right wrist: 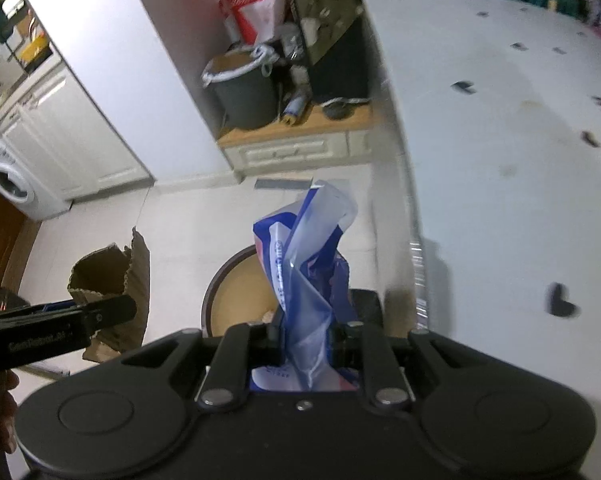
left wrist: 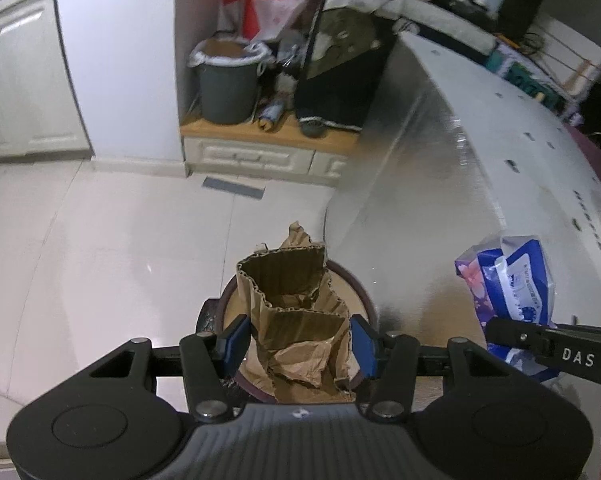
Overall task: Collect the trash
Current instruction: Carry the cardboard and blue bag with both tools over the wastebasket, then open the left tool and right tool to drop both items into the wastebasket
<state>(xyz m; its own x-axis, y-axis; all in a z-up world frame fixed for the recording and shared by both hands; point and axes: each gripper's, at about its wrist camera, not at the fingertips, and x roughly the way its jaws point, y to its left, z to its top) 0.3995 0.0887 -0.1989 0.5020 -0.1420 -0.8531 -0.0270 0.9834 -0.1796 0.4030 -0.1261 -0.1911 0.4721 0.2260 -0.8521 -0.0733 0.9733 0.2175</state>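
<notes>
Trash was held in both tools: a crumpled piece of brown corrugated cardboard [left wrist: 300, 320] was clamped between the blue pads [left wrist: 362, 342] of the left hand-held gripper [left wrist: 298, 344], and a blue and white plastic wrapper [right wrist: 308, 280] was pinched tight in the right hand-held gripper [right wrist: 306, 340], whose jaws were closed on it. Both pieces were carried in the air above a round stool [left wrist: 362, 292] with a dark rim and a tan top, which stood on the pale tiled floor [left wrist: 100, 260] just beside the white desk [right wrist: 520, 140]. In the left wrist view the wrapper [left wrist: 508, 280] was seen to the right, held by the other tool; in the right wrist view the cardboard [right wrist: 112, 276] was seen to the left. Further ahead, a grey bin [left wrist: 228, 80] lined with a white bag was seen on a low wooden ledge [left wrist: 268, 136], well apart from both tools, with a red and white plastic bag [left wrist: 260, 4] hanging behind it. A white washing machine [right wrist: 12, 184] was visible at the left edge of the right wrist view.
</notes>
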